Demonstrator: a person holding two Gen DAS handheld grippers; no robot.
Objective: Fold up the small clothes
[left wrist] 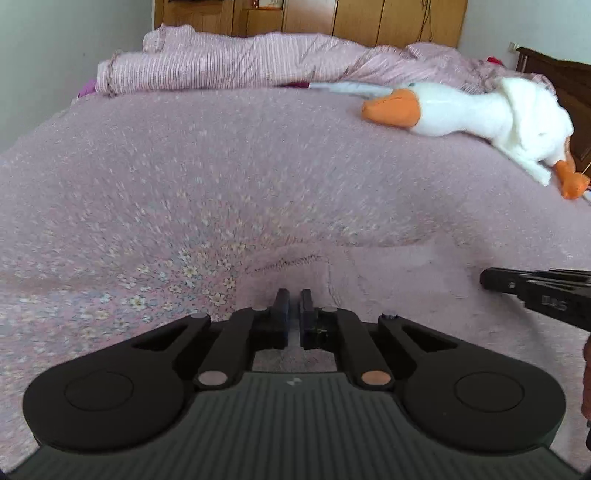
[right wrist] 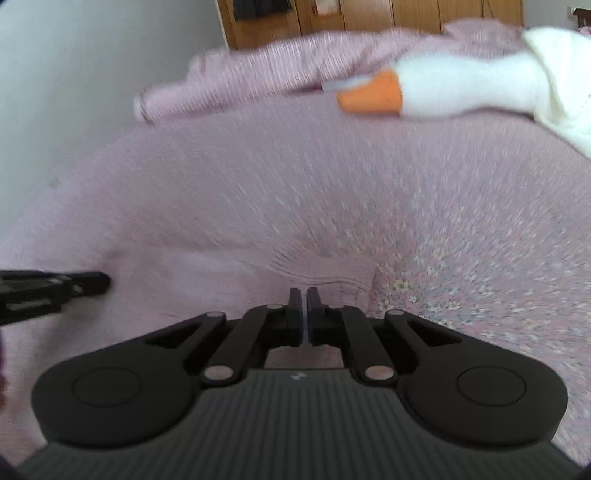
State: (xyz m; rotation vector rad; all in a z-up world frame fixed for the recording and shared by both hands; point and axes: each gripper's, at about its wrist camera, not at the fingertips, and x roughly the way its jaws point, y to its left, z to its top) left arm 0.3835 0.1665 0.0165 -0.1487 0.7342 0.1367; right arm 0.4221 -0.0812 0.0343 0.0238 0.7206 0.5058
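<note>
a pale pink garment (left wrist: 388, 258) lies flat on the near part of a bed (left wrist: 221, 166), its ribbed hem (left wrist: 284, 263) just beyond the tips of the left gripper (left wrist: 294, 301). that gripper's two dark fingers stand nearly together with a thin slit between them, low over the near edge of the cloth; whether a fold is pinched in the slit cannot be told. the right gripper (right wrist: 305, 297) sits the same way at the garment's right side, fingers almost closed on a narrow gap, just short of a gathered band (right wrist: 317, 271) of the cloth, and again no clear grip shows. each gripper appears at the edge of the other's view, so the two are side by side with the garment spread between and under them. no box, basket or other container shows in either view. the bed cover is pink with small pale flowers (left wrist: 207, 273), sharp only near the fingers and smeared by blur elsewhere. at the far right lies a white plush goose (left wrist: 480, 114) with an orange beak, and along the far edge a striped pink quilt (left wrist: 229, 62) is bunched up. behind it stand wooden wardrobe doors (left wrist: 369, 18), with a pale wall (left wrist: 55, 55) at the left and a dark wooden headboard (left wrist: 561, 85) at the far right.
</note>
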